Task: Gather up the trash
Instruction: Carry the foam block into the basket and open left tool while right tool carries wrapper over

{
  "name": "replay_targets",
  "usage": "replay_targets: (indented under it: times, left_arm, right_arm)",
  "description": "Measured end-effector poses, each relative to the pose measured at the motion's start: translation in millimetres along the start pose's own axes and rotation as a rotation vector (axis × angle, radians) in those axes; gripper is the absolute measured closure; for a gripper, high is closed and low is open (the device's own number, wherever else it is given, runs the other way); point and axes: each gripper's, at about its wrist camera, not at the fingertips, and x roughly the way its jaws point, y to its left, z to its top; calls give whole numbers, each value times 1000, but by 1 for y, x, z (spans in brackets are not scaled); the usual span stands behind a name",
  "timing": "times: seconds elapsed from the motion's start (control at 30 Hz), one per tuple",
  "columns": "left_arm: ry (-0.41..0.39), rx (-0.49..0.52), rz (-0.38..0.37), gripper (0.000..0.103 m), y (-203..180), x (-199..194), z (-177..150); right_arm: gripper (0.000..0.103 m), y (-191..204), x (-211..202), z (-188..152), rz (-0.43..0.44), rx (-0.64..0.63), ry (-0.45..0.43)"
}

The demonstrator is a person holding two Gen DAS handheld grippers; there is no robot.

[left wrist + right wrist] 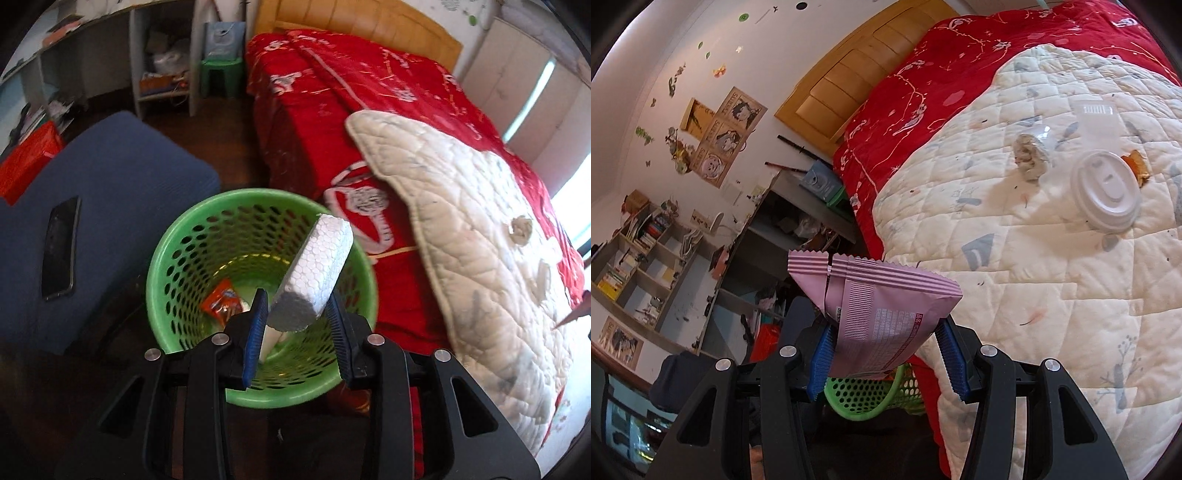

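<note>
- Left claw (297,308) sits above my green basket (177,236); the foam block (317,269) lies between its pads, but I cannot tell whether they grip it.
- Right claw (886,354) is clamped on a pink wrapper (879,317) beside the bed (1015,258).
- An orange packet (221,301) lies in the basket.

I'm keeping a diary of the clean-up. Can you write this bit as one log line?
left gripper: foam block over green basket | right gripper: pink wrapper | on quilt: white lid
</note>
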Motion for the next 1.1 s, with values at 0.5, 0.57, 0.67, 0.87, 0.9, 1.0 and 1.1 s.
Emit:
replay_targets:
  times: [0.5, 0.57, 0.67, 0.87, 0.9, 1.0, 1.1]
  left_arm:
    - [3, -58, 5, 49, 19, -1, -8]
    - [-8, -64, 9, 47, 21, -6, -8]
    - [-23, -73, 12, 46, 24, -14, -9]
    - [-59, -97, 24, 40, 34, -29, -9]
    - [-63, -100, 27, 40, 36, -32, -9]
    - [-72, -106, 32, 40, 43, -36, -10]
    - [-77, -114, 36, 40, 49, -40, -12]
  right_arm:
    - [53, 12, 21, -5, 11, -21, 43]
    - [53, 15, 23, -6, 14, -31, 49]
    - [53, 22, 29, -7, 22, -48, 65]
    - [53, 38, 44, -15, 35, -86, 101]
    - [53, 40, 47, -16, 37, -92, 108]
    - [53, 48, 59, -20, 39, -105, 134]
    - [53, 57, 72, -24, 43, -121, 156]
